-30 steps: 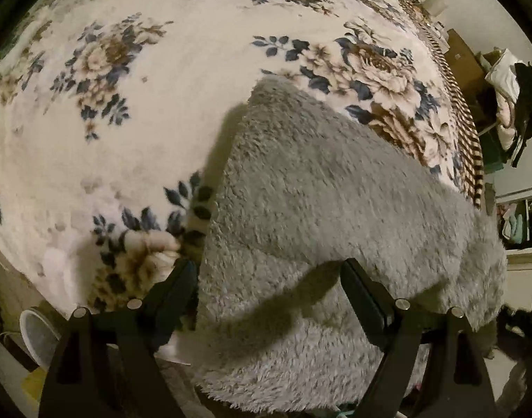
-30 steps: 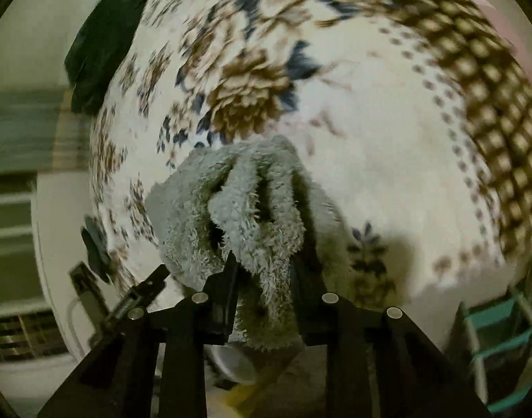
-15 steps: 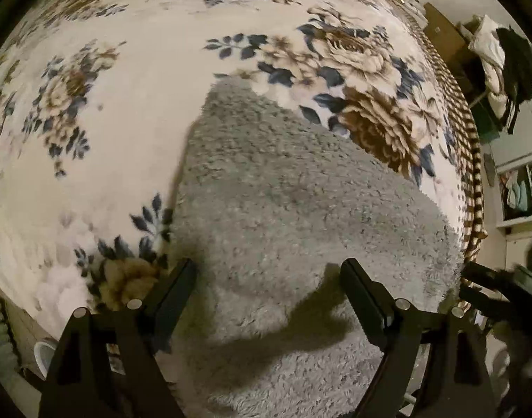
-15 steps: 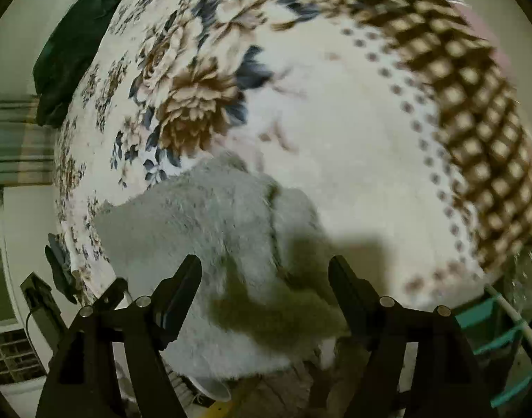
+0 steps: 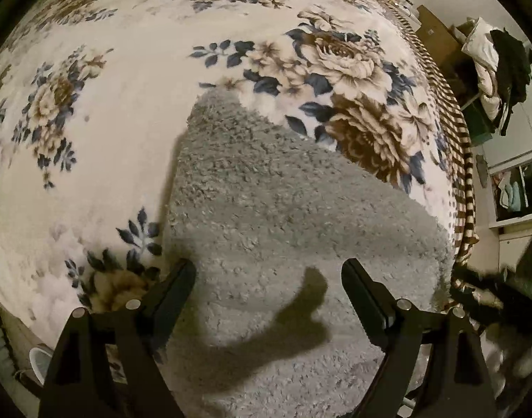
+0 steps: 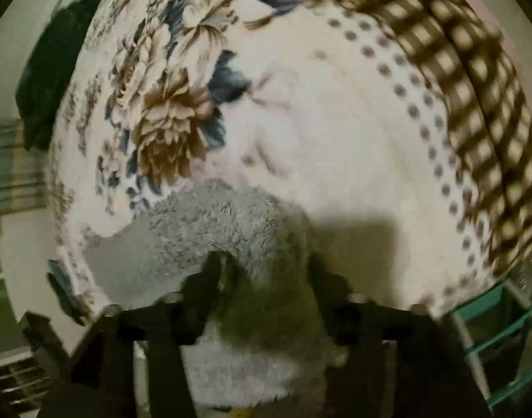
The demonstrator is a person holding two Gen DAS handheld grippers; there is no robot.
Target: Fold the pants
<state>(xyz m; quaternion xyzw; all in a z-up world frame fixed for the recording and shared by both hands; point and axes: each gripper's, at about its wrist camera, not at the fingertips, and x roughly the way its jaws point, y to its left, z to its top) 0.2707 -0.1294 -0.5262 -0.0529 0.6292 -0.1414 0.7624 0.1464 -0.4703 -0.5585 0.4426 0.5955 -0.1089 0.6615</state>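
Note:
The grey fuzzy pants (image 5: 276, 216) lie flat on a cream floral blanket (image 5: 126, 104), stretching away from the near edge. My left gripper (image 5: 268, 275) is open and empty, hovering over the near part of the pants. In the right wrist view the pants (image 6: 210, 230) lie at the bed's near edge, and my right gripper (image 6: 264, 271) is open just above them, its fingers straddling the cloth without holding it. The view is blurred.
The blanket's brown checked border (image 6: 475, 80) runs along the right. A dark green garment (image 6: 53, 69) lies at the bed's far left. Clothes hang on a chair (image 5: 495, 62) beyond the bed. A teal rack (image 6: 495, 331) stands at lower right.
My right gripper opened and let go of the bunched pants, which now lie on the bed. My left gripper stayed open and shifted slightly over the flattened pants.

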